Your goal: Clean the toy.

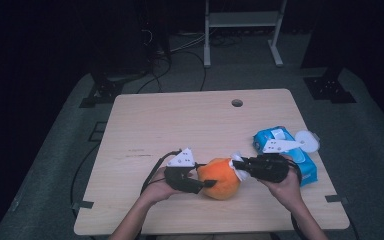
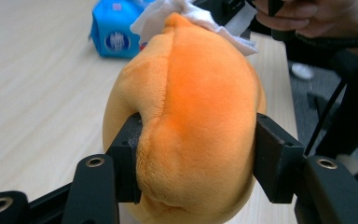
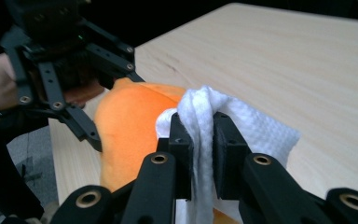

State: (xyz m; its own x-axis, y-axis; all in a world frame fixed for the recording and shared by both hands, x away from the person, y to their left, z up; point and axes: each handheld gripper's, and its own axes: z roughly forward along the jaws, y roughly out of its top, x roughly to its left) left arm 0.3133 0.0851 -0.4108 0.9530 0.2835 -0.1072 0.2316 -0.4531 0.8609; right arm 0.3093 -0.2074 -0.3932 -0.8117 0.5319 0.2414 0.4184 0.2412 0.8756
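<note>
Left gripper [image 2: 193, 158]: jaws pinch the sides of an orange plush toy [image 2: 191, 116]; each black pad presses a dent into the soft fabric. No gap shows between pads and plush.
Left gripper, seen from above [image 1: 200, 184]: held in the person's left hand [image 1: 156, 190], lying low over the table and pointing towards the other tool.
Right gripper [image 3: 201, 144]: jaws pressed together on a bunched fold of white wet wipe [image 3: 223, 126]; the cloth stands up between the pads and spills out to one side.
Right gripper, seen from above [image 1: 241, 165]: held in the person's right hand [image 1: 285, 187], tips facing the left gripper, with the plush between the two tools.
Orange plush toy, place [image 1: 220, 177]: rests on the table, clamped at the left gripper's tips, directly ahead of the right gripper.
Wet wipe, place [image 1: 239, 164]: touches the top of the plush on the side nearest the right gripper.
Blue wipe pack [image 1: 285, 150]: lies on the table behind the right gripper, partly under it, lid flap open.
Table [image 1: 180, 120]: pale wood, beneath both tools.
</note>
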